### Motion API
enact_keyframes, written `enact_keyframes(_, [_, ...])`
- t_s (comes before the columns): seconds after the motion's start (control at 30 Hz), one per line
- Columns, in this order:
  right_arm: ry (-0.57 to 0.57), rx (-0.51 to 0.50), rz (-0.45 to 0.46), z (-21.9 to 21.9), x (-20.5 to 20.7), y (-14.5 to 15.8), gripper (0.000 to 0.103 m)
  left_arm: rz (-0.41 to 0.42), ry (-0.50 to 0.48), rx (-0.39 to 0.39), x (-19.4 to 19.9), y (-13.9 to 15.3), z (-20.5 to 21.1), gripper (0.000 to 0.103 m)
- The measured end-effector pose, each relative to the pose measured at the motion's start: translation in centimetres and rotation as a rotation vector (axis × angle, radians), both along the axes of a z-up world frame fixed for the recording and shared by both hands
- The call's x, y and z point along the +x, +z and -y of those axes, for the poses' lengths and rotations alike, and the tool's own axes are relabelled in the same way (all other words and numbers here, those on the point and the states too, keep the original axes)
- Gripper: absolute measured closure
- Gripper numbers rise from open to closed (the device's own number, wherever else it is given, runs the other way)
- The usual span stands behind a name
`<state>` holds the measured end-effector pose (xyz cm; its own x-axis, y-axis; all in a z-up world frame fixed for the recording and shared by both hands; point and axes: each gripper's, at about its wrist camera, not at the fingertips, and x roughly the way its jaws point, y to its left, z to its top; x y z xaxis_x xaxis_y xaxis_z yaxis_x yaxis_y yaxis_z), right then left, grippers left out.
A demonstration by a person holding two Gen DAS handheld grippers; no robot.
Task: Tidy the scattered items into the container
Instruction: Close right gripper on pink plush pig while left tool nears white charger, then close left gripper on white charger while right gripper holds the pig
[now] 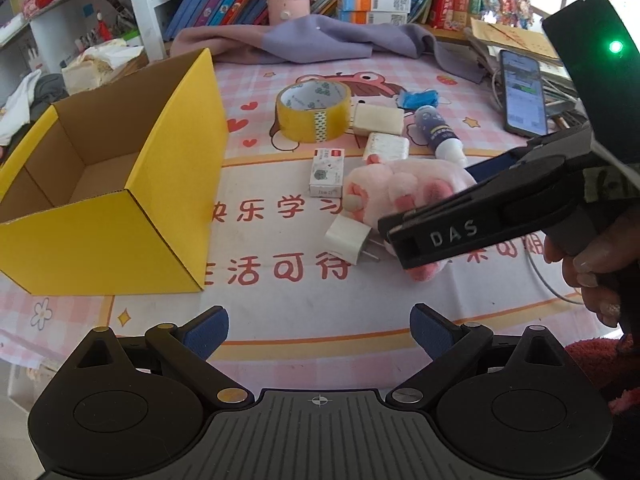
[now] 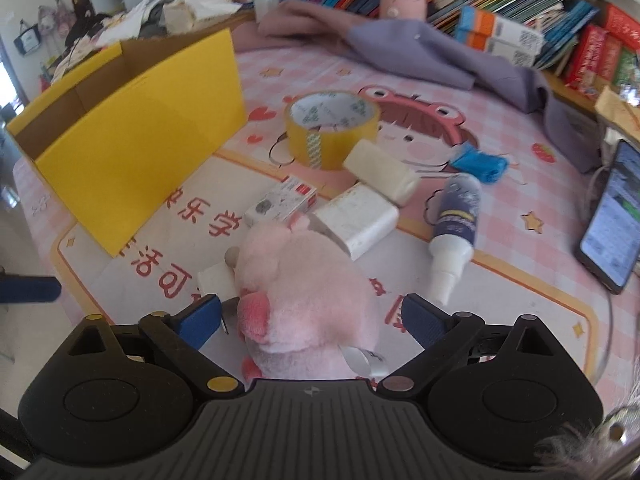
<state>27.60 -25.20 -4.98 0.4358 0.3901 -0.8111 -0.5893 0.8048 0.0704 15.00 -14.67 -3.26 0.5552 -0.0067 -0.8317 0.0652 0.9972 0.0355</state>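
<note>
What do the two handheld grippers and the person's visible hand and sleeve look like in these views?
The left gripper and right gripper match: black linkage arms with round brass-coloured and silver pivots, ribbed grey base, blue textured pads. Seen from the left wrist view, the right gripper's black finger carries white "DAS" lettering, and a green light glows on its housing. The hand has long pale nails; below it shows a fuzzy red sleeve.

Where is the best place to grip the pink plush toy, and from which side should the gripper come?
Grip the pink plush toy across its round soft body, coming from above, where the right gripper already straddles it, open. The white plug adapter touches its left side, so close gently.
</note>
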Motion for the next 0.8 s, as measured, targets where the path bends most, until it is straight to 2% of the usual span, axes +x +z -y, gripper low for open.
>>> enact_keyframes(0.03, [0.009,0.005,-0.007,0.1,0.2,-0.1,0.036,0.000,0.004,0.000,0.2,0.0,0.1,0.005])
enact_keyframes(0.13, [0.022,0.033,-0.024,0.8,0.6,0.2,0.041,-0.006,0.003,-0.008,1.0,-0.1,0.4,0.005])
enact_keyframes(0.43, [-0.055,0.064,0.032,5.0,0.9,1.7,0.043,-0.017,-0.025,-0.008,3.8,-1.0,2.6,0.010])
enact_keyframes(0.67, [-0.090,0.081,0.041,7.4,1.4,1.9,0.043,-0.022,0.069,-0.041,6.3,-1.9,2.0,0.024])
enact_keyframes(0.8, [-0.079,0.084,0.038,7.8,1.5,1.9,0.043,-0.034,0.089,-0.051,7.2,-2.4,2.0,0.032])
